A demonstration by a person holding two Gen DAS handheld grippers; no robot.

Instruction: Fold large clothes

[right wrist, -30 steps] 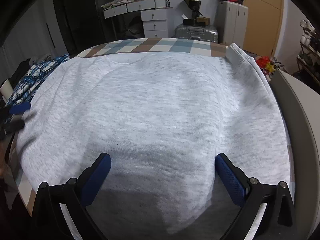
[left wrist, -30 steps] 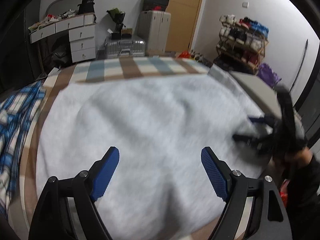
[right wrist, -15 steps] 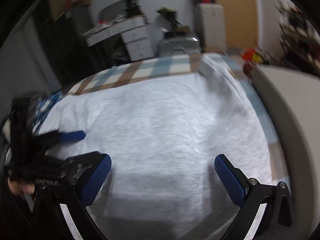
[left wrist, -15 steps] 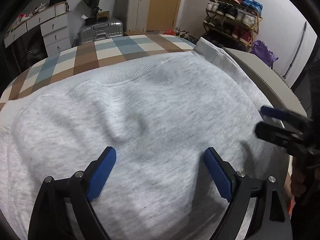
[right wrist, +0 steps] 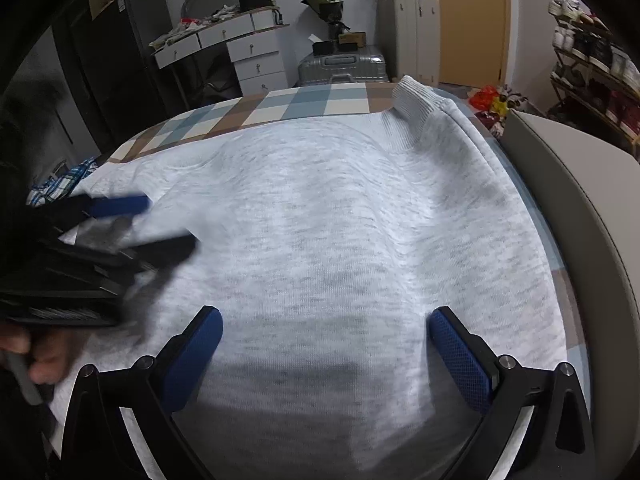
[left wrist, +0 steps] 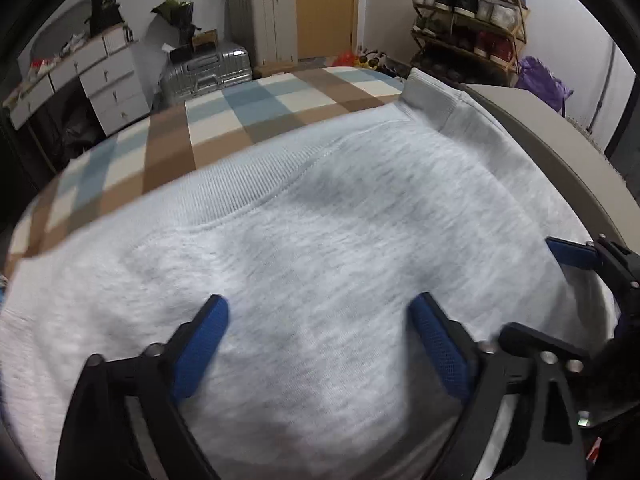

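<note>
In the left wrist view, a light grey sweatshirt (left wrist: 340, 248) is seen spread flat over a bed covered by a checked blue, brown and cream blanket (left wrist: 208, 120), its ribbed hem lying across the far side and a ribbed cuff (left wrist: 430, 98) raised at the far right corner. The left gripper (left wrist: 318, 334) is held just above the near part of the fabric with its jaws spread wide, nothing being pinched. The right gripper (left wrist: 576, 256) is caught at the right edge, blurred. A silver suitcase (left wrist: 206, 70) and a shoe rack (left wrist: 468, 12) are visible beyond the bed. In the right wrist view, the same sweatshirt (right wrist: 340, 220) fills the bed, and the right gripper (right wrist: 326, 338) is poised over its near edge, jaws wide apart and empty. The left gripper (right wrist: 132, 224) is seen at the left, blurred, over the garment's left side, its jaws parted
</note>
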